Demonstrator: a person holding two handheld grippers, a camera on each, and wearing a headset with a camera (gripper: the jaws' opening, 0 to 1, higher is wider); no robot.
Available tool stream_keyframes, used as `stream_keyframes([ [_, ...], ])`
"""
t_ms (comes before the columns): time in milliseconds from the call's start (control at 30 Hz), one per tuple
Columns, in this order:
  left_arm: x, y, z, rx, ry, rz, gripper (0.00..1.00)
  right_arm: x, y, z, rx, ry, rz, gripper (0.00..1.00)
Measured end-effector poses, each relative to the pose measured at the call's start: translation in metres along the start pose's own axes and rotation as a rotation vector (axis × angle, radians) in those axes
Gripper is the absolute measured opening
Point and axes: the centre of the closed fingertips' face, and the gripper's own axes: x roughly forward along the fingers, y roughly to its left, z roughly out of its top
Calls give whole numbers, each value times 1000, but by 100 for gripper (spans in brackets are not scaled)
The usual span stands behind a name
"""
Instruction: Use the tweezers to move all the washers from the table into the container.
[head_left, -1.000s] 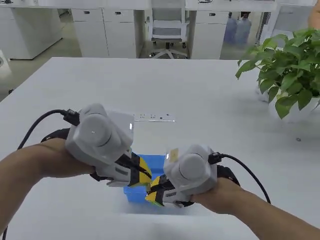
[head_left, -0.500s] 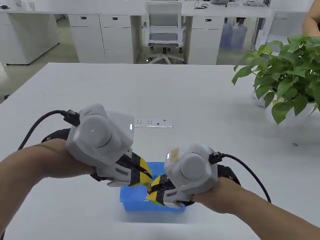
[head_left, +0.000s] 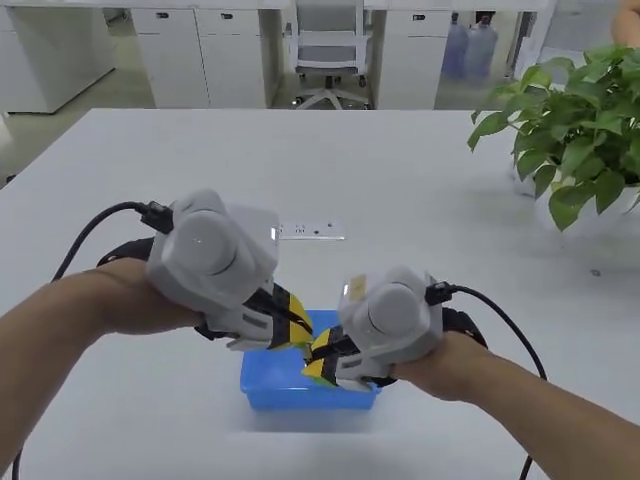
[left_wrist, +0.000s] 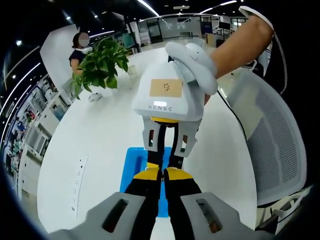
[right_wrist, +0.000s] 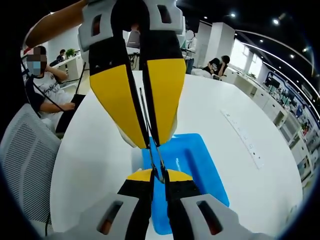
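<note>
Both grippers meet tip to tip over the blue container (head_left: 300, 392), head view

L gripper (head_left: 295, 328): comes in from the left, angled down to the right. In the R gripper view its yellow fingers (right_wrist: 122, 100) are drawn almost together, only a thin slit left, clamped on the tweezers (right_wrist: 150, 135). The tweezers run as a thin metal strip along that slit

R gripper (head_left: 318, 362): faces the L one. Its fingers (right_wrist: 177, 176) are also nearly closed, w/ the tweezers' lower end sitting in the gap btwn them. Firm grip or just contact: cannot tell

Container: on the bench (head_left: 400, 180), directly under both sets of tips, near the person's edge. Inside is partly hidden by the grippers, contents not readable

Other: power strip (head_left: 312, 231) flat on the bench just beyond the container; potted plant (head_left: 570, 140) at far right, well apart
</note>
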Motion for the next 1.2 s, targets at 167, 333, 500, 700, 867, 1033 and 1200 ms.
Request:
stream_keyframes([
  [167, 7, 4, -3, -3, 2, -7, 6, 3, -5, -7, 10, 4, -2, 10],
  [333, 14, 10, -6, -6, 4, -12, 6, 7, -11, -13, 23, 9, -2, 10],
  [500, 22, 15, -13, -12, 11, -23, 6, 13, -15, -20, 36, 16, 7, 10],
  [700, 31, 19, -19, -18, 17, -36, 6, 20, -20, -28, 49, 25, 16, 10],
  [867, 37, 24, -23, -26, 16, -44, 6, 24, -25, -34, 60, 28, 17, 10],
  [1033, 42, 26, -25, -31, 16, -51, 6, 27, -28, -39, 69, 32, 19, 11],
  [1200, 46, 26, -24, -32, 15, -56, 6, 28, -30, -43, 74, 36, 20, 11],
])
